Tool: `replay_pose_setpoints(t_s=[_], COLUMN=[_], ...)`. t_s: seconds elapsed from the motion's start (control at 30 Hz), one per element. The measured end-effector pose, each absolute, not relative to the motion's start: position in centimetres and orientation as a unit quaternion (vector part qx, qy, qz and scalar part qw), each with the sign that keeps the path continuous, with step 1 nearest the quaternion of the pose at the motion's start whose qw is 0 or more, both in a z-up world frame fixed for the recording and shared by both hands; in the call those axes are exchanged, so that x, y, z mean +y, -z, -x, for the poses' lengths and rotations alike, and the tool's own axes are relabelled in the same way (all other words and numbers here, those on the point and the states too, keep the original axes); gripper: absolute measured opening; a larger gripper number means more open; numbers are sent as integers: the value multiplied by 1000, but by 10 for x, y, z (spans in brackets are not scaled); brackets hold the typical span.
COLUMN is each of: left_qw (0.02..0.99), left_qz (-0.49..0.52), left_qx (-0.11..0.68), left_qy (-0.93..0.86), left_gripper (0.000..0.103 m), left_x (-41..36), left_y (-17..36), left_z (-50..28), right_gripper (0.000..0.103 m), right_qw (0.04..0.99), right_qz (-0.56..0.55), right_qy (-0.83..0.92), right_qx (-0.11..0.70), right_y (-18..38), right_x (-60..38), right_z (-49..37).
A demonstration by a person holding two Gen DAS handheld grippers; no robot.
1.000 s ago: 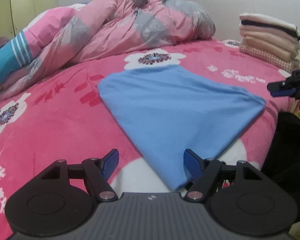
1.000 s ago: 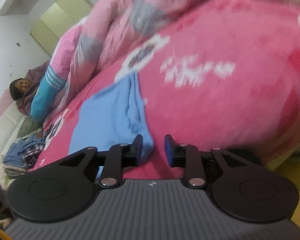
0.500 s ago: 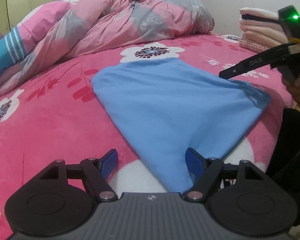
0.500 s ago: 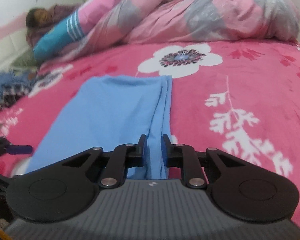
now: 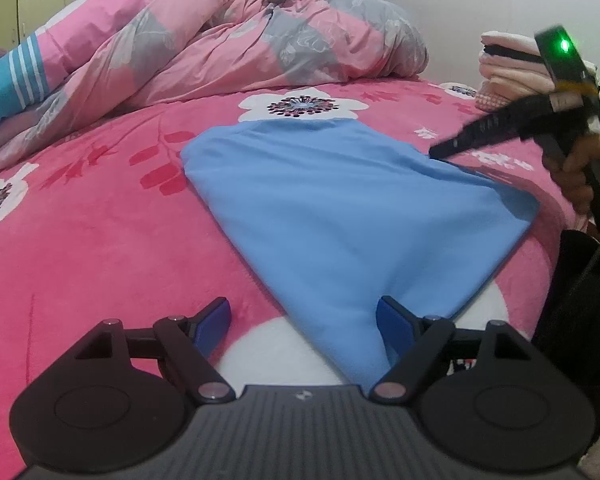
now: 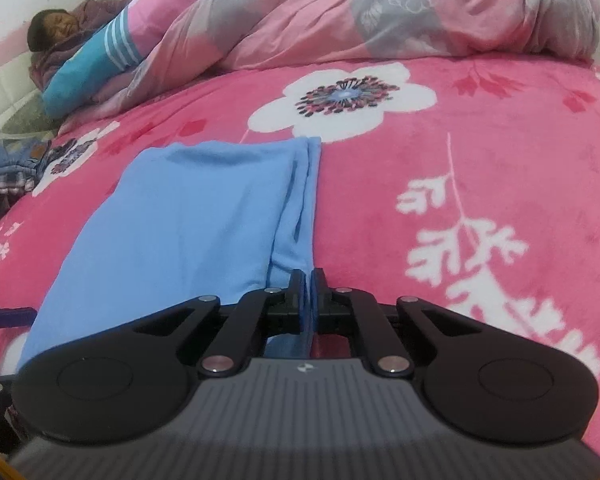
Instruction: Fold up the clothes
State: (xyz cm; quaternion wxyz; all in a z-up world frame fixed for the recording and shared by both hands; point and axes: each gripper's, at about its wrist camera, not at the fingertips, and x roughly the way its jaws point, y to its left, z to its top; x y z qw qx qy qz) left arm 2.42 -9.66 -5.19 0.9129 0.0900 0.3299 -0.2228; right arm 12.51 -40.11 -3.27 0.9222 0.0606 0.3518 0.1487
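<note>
A folded light blue garment [image 5: 340, 216] lies flat on the pink flowered blanket [image 5: 80, 240]. Its near corner reaches between the fingers of my left gripper [image 5: 302, 324], whose jaws are opening and do not press on it. In the right wrist view the same blue garment [image 6: 188, 216] shows its layered right edge. My right gripper [image 6: 309, 292] is shut on that edge at the near corner. From the left wrist view, the right gripper [image 5: 434, 154] touches the garment's right side, held by a hand [image 5: 576, 176].
A rumpled pink and grey quilt [image 5: 228, 40] fills the back of the bed. A stack of folded clothes [image 5: 508, 68] stands at the far right. A person [image 6: 60, 28] lies at the far left, with a heap of clothes [image 6: 4, 176] nearby.
The right gripper swung in from the bed's right side to the garment's right edge and closed on it. The left gripper's jaws spread a little wider around the near corner.
</note>
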Motion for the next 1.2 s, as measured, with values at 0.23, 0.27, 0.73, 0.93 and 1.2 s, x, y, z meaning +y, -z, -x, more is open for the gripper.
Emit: replay_pose_setpoints(t_s=[0.23, 0.27, 0.73, 0.93, 1.2], left_qw=[915, 916, 914, 914, 913], left_qz=[-84, -84, -77, -82, -84], left_qx=[323, 322, 319, 317, 318], left_qy=[225, 226, 237, 241, 242], left_gripper=[82, 82, 88, 88, 89], left_x=[-95, -95, -90, -89, -87], left_y=[54, 54, 57, 58, 57], left_z=[-23, -23, -27, -26, -28], right_gripper=[9, 9, 28, 0, 12], right_qw=[919, 913, 894, 898, 925], right_qz=[-54, -55, -130, -112, -141], right_qy=[-174, -185, -208, -219, -162], right_qx=[351, 359, 376, 365, 313], right_y=[17, 22, 21, 31, 29], right_x=[-390, -389, -392, -382, -411], right_z=[-166, -175, -232, -242, -235])
